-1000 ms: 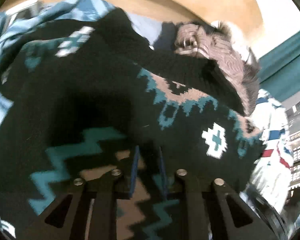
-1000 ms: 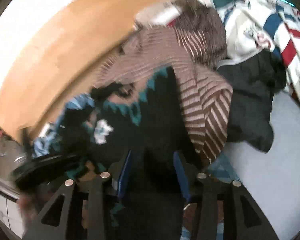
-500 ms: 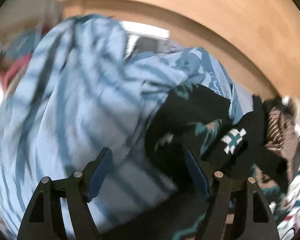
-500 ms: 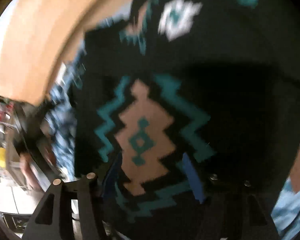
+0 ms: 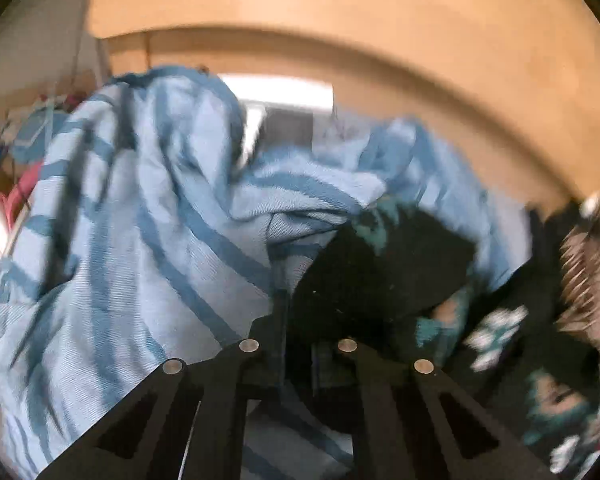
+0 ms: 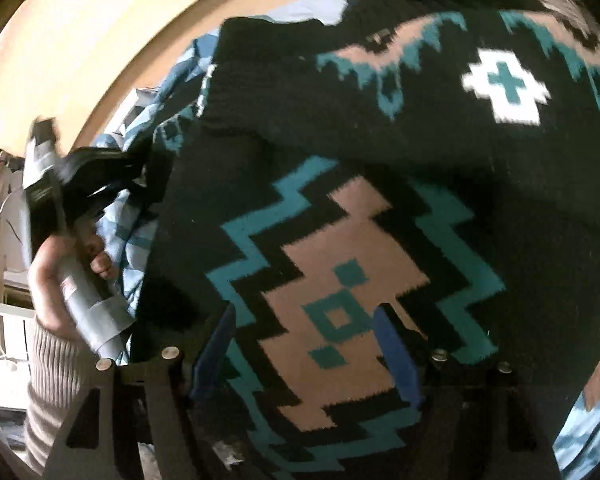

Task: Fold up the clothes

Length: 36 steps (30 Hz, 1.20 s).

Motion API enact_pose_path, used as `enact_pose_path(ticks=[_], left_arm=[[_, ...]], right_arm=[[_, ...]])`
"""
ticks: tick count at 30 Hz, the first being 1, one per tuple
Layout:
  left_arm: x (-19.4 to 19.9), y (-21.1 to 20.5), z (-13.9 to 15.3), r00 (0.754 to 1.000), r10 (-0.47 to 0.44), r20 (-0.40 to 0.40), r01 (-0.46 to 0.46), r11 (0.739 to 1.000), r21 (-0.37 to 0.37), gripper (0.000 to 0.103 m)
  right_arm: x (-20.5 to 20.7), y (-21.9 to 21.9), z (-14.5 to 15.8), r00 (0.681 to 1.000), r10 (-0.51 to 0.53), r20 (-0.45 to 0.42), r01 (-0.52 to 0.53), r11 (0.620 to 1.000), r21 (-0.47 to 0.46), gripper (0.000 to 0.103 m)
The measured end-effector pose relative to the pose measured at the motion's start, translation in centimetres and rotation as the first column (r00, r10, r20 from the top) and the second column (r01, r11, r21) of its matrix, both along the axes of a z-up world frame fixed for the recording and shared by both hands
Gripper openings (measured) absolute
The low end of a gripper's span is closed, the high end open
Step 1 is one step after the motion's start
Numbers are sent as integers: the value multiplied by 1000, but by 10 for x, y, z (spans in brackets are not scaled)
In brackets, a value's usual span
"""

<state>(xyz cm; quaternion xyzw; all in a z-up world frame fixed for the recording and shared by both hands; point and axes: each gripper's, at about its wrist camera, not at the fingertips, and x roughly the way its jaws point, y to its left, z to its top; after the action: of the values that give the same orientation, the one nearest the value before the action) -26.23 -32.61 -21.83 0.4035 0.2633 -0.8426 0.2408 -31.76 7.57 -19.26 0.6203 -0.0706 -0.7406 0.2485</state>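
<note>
In the left wrist view, a jumble of red, pink and white things sits blurred at the far left edge, too smeared to name. Next to it a pale blue blanket with darker blue stripes (image 5: 148, 240) lies heaped and fills the left and middle of the picture, blocking most of what is behind it; above it runs a curved tan wooden board (image 5: 380, 40). The left gripper (image 5: 298, 308) has just been closing and its fingers are now pressed nearly together, pinching the edge of the black patterned knit sweater (image 5: 384, 276) right where it meets the blanket. Further right the sweater trails off in teal, white and tan motifs, and a brown-and-cream striped garment (image 5: 584, 272) lies at the right edge. In the right wrist view, a hand (image 6: 56, 280) in a ribbed beige sleeve grips a grey handle at the left; the label on it is too blurred to read. Blue blanket folds show just beside it. The sweater's black knit, with a tan diamond outlined in teal zigzags and a white cross above, covers nearly everything else. The right gripper (image 6: 304, 344) has just been opening; its blue-padded fingers (image 6: 396, 356) are spread wide over the diamond, and whether they touch the knit I cannot tell.
</note>
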Motion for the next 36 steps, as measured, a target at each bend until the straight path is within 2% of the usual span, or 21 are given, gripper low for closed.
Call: enact_pose_path(ticks=[3, 5, 7, 10, 12, 14, 15, 20, 23, 27, 31, 35, 36], left_arm=[[19, -2, 19, 996, -21, -83, 25, 999, 49, 8], [33, 0, 31, 986, -72, -151, 87, 992, 95, 8], [42, 9, 41, 966, -145, -212, 169, 980, 100, 8], [52, 26, 47, 923, -257, -288, 298, 949, 106, 8], [59, 37, 44, 893, -317, -321, 368, 923, 111, 8], [62, 42, 36, 881, -346, -322, 397, 911, 107, 8], [62, 45, 32, 878, -360, -315, 408, 908, 98, 8], [66, 40, 21, 882, -359, -305, 409, 905, 118, 8], [70, 35, 17, 881, -370, -294, 414, 905, 103, 8], [75, 28, 9, 884, -380, -272, 415, 906, 83, 8], [76, 27, 5, 877, -406, -258, 433, 900, 55, 8], [77, 37, 8, 859, -454, -237, 463, 886, -22, 8], [78, 36, 8, 860, -450, -239, 458, 889, -25, 8]], right_arm=[[-11, -1, 11, 1000, -6, 12, 7, 998, -57, 75], [-20, -6, 17, 1000, -11, 20, 13, 994, -105, 75], [-30, -12, 28, 1000, -19, 15, 21, 986, -168, 75], [-39, -17, 48, 999, -40, -11, 35, 955, -293, 75], [-42, -20, 56, 999, -52, -9, 44, 922, -384, 79], [-45, -26, 61, 999, -54, 0, 48, 884, -464, 85], [-46, -31, 60, 999, -47, 8, 45, 878, -476, 85], [-57, -67, 50, 999, 21, 36, -1, 882, -472, 85], [-63, -96, 44, 996, 69, 63, -31, 879, -475, 85], [-69, -134, 39, 990, 115, 81, -68, 893, -445, 80], [-71, -167, 35, 983, 165, 77, -122, 911, -395, 77], [-76, -198, 15, 972, 185, 147, -134, 943, -305, 63], [-79, -203, 9, 971, 175, 163, -126, 953, -276, 45]])
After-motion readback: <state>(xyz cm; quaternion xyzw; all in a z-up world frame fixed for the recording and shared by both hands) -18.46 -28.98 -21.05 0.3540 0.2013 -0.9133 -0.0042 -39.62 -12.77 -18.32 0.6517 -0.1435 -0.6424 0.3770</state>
